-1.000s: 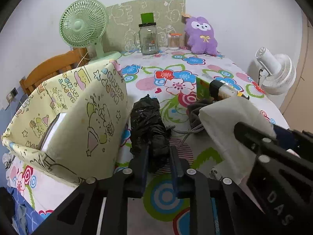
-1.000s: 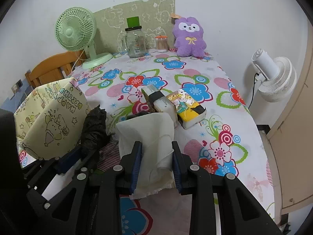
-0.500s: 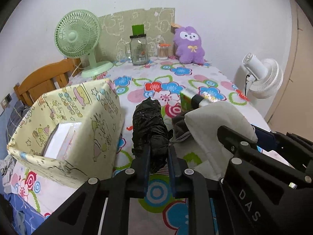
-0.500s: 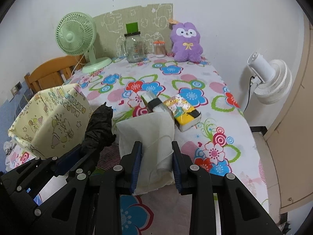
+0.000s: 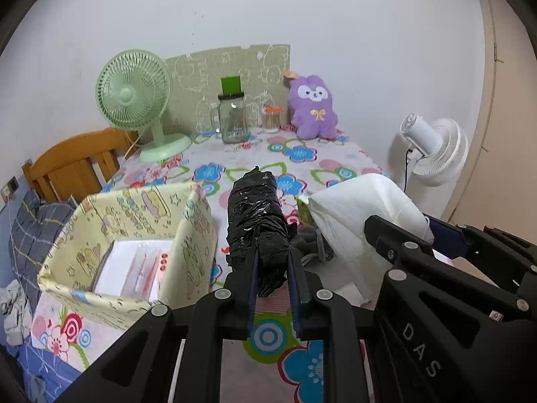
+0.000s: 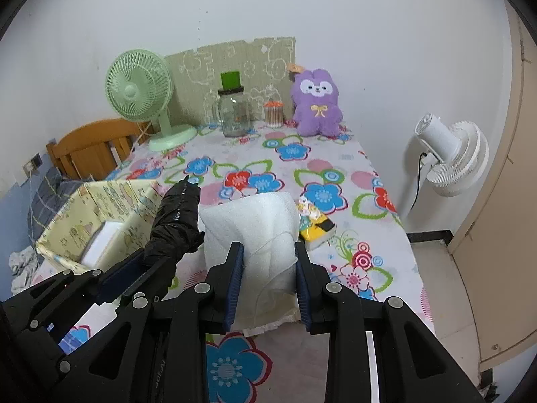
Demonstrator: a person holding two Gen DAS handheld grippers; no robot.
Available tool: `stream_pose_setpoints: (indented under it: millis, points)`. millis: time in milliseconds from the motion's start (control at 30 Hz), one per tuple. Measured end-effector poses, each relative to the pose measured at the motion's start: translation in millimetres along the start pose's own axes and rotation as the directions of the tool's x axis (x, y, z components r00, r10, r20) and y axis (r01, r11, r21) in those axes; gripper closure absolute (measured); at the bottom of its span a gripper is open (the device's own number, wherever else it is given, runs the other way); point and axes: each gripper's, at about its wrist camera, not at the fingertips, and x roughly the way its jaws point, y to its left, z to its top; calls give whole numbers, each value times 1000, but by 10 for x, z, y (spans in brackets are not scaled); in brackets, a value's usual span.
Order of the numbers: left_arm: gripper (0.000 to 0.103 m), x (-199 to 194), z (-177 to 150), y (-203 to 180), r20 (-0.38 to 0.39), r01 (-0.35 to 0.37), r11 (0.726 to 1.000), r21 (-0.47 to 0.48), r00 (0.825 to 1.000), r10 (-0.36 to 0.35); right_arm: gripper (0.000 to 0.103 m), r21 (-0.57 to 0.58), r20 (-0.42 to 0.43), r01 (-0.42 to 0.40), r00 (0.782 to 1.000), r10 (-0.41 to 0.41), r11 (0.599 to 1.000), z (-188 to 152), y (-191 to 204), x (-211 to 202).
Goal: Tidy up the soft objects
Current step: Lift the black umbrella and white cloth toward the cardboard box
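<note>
My left gripper (image 5: 271,262) is shut on a black crumpled plastic bundle (image 5: 256,215) and holds it raised above the table, just right of the yellow cartoon-print fabric box (image 5: 198,235). The box holds a white pack (image 5: 134,268). My right gripper (image 6: 268,252) is shut on a white soft cloth bundle (image 6: 255,225), also lifted; it shows in the left wrist view (image 5: 352,215). In the right wrist view the black bundle (image 6: 178,218) sits left of the white one, beside the box (image 6: 114,201).
A grey cloth with a cord (image 5: 310,241) lies on the floral tablecloth (image 6: 302,154) under the bundles. A yellow tissue pack (image 6: 315,226) lies to the right. A green fan (image 6: 141,94), glass jar (image 6: 234,114) and purple plush (image 6: 317,104) stand at the back. A white fan (image 6: 449,154) stands beside the table.
Both grippers have lifted their bundles up off the table and drawn back. The box's open top and the white pack inside have come into view.
</note>
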Motion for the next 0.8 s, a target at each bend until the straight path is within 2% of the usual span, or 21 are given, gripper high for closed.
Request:
stream_pose_setpoints:
  millis: [500,800]
  points:
    - [88,-234,201,135,41,48,998,40,998,-49,70,-4,57,20,998,-20,1000,213,183,-297]
    - [88,-298,267,379,62,37,998,52,997,-40,70,-30,73,10,997,-8,1000,319,430,-327]
